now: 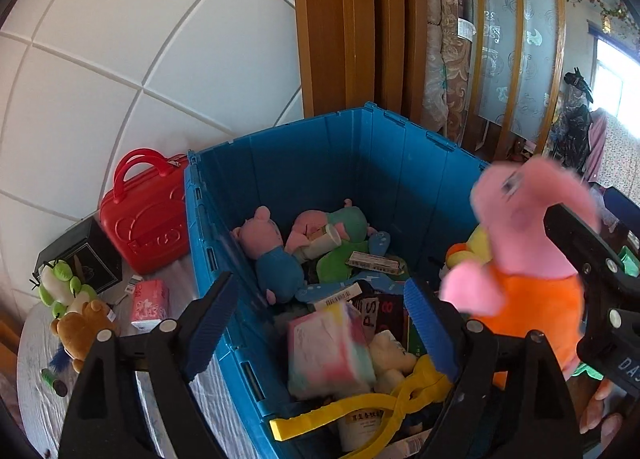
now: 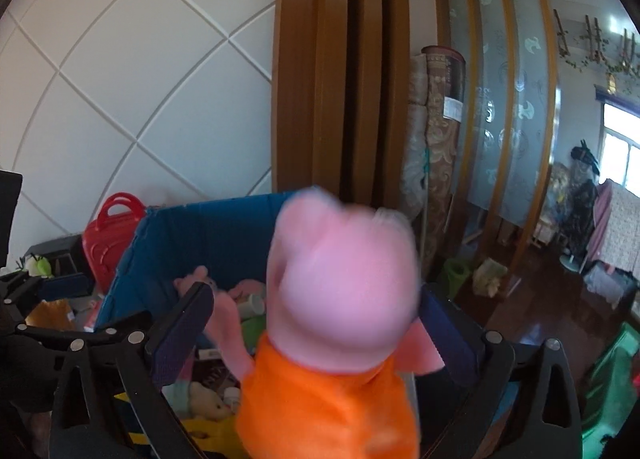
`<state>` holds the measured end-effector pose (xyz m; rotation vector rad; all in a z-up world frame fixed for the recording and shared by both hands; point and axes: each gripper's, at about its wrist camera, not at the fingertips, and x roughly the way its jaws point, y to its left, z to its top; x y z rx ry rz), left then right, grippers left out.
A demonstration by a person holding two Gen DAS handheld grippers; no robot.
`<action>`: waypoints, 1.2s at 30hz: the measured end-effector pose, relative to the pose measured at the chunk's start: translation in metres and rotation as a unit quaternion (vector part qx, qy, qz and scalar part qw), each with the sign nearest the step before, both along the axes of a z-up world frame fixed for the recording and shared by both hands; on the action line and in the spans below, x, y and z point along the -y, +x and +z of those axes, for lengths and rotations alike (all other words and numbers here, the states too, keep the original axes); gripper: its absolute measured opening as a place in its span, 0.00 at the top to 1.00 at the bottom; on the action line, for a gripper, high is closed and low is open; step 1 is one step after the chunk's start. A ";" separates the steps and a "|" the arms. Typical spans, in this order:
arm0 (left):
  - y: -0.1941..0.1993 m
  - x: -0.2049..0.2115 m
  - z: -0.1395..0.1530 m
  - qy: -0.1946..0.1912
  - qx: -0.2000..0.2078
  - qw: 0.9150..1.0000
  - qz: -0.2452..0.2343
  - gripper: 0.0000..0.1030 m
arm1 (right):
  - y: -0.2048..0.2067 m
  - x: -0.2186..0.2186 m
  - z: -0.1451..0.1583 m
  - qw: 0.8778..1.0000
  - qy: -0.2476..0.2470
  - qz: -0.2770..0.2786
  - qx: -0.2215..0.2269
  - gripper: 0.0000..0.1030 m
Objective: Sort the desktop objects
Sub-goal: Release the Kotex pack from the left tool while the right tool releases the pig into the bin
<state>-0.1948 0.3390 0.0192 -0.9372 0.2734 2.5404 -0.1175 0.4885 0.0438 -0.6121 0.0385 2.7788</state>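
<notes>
Sitting on the table (image 1: 32,343) at far left, a green plush (image 1: 60,287), a brown bear (image 1: 82,329), a pink tissue pack (image 1: 149,303) and a red case (image 1: 146,219) are left to sort. Further right, the blue bin (image 1: 224,243) already holds many toys, and the left gripper (image 1: 320,323) hangs over it, jaws apart, with a blurred tissue pack (image 1: 330,351) loose below. Rightmost, the right gripper (image 2: 316,333) stands wide open around the blurred pink pig (image 2: 340,299), apparently dropping into the bin.

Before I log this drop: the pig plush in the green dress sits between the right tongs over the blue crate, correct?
Not quite: the pig plush wears an orange dress, not green, as the right wrist view shows. It does sit between the right tongs over the blue crate.
</notes>
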 end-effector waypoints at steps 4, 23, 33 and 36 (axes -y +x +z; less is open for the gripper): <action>0.005 0.003 -0.003 -0.006 0.003 1.000 0.002 0.14 | 0.011 -0.005 -0.004 1.000 -0.010 0.000 0.001 0.00; 0.061 0.036 -0.007 0.018 -0.015 0.999 -0.023 0.14 | 0.073 0.012 -0.016 1.000 -0.016 0.001 0.020 0.00; 0.088 0.063 -0.015 0.025 -0.036 0.999 -0.031 0.12 | 0.087 0.032 -0.028 0.999 -0.023 -0.008 0.041 0.00; 0.094 0.082 -0.019 0.012 -0.045 0.999 -0.022 0.12 | 0.094 0.049 -0.030 0.999 -0.026 0.002 0.042 0.00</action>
